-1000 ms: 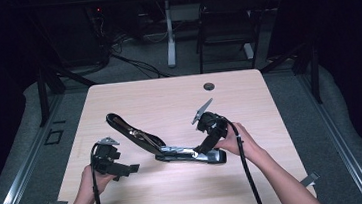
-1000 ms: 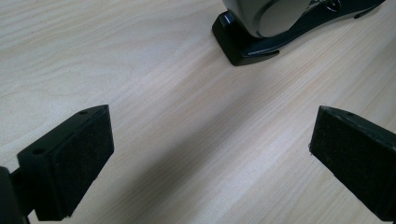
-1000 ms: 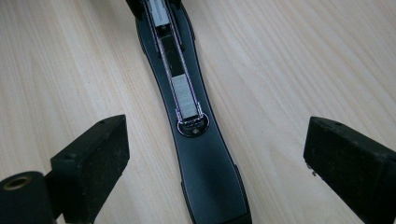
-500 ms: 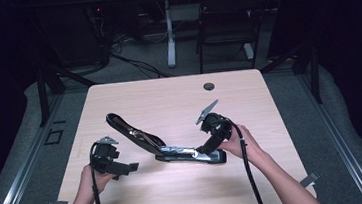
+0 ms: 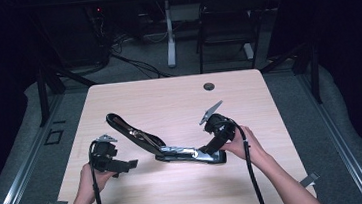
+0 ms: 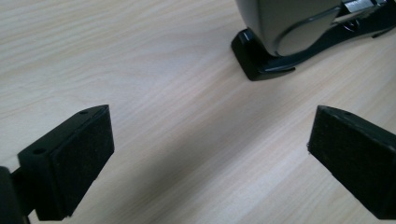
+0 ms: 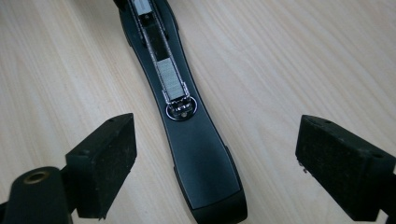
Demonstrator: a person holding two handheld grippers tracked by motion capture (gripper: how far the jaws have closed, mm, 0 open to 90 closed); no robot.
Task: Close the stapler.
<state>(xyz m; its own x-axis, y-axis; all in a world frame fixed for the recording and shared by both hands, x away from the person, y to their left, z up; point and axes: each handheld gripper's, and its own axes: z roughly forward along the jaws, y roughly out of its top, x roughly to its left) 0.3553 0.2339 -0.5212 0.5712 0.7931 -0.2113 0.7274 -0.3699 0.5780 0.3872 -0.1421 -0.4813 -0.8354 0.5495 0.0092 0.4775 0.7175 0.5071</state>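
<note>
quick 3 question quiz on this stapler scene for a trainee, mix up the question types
1. True or false: the stapler lies swung open on the table.
2. Multiple choice: in the right gripper view, what sits between the right hand-held gripper's jaws? A) a pen B) the stapler's black base C) a cup
3. Short answer: do the left hand-held gripper's pads touch anything?

Key
1. True: its lid is folded back and the staple strip shows in the channel.
2. B; the jaws stand apart on either side of it, without touching.
3. No; they stand wide over bare wood, the stapler's end ahead of them.
</note>
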